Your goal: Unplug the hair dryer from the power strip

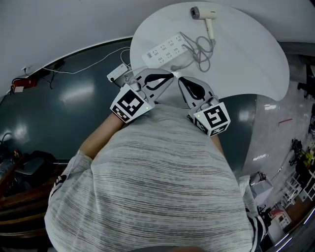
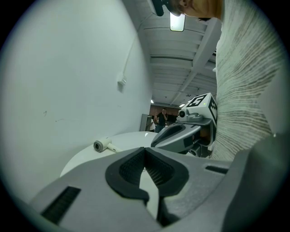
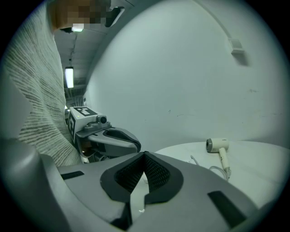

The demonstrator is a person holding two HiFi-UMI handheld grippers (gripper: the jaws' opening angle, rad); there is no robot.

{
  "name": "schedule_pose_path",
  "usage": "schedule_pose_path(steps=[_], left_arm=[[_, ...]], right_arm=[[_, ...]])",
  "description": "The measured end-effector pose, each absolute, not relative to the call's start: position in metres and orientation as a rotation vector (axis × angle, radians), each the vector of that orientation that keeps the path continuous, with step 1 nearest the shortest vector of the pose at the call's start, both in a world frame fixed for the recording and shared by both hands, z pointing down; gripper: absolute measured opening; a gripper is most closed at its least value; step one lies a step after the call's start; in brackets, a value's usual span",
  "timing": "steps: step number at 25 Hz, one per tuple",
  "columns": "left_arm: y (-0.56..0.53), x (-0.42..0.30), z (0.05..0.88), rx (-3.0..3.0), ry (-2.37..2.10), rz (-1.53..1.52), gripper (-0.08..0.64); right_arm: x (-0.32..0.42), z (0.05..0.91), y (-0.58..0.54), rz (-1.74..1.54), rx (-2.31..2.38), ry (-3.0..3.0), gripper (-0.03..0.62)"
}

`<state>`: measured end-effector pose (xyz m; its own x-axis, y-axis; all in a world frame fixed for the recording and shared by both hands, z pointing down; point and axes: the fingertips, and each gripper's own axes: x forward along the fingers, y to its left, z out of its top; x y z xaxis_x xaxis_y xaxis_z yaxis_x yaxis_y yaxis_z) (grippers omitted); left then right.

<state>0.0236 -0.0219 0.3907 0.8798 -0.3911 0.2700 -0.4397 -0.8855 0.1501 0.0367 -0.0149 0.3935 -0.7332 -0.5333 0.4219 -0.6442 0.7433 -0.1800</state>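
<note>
On the far side of the round white table (image 1: 246,64) lies the cream-white plastic hair dryer (image 1: 203,15). Its grey cord (image 1: 201,51) loops loosely back to the long white plastic power strip (image 1: 165,50), which lies flat nearer the person. The plug itself is too small to make out, though the cord seems to reach the strip at its right end.

By its look the dryer is light and rigid and the cord limp, so tugging the cord would likely only drag things about. The firm hold is the hard plug body, pinched across its sides and drawn straight out of the socket. The strip looks light and smooth and would probably lift or slide with the plug unless the other claw pins it down.

The left gripper (image 1: 167,76) and the right gripper (image 1: 183,81) hover side by side over the table's near edge, short of the strip, with their tips close together. Each has its jaws brought together with nothing between the pads, and neither touches the strip, cord or dryer.
</note>
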Motion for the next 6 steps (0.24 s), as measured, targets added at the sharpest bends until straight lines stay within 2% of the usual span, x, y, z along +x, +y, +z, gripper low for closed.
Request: schedule_pose_path(steps=[6], left_arm=[[-0.0223, 0.0256, 0.3969, 2.84, -0.623, 0.355, 0.006]], right_arm=[[0.0385, 0.3988, -0.0164, 0.467, 0.911, -2.594, 0.025]])
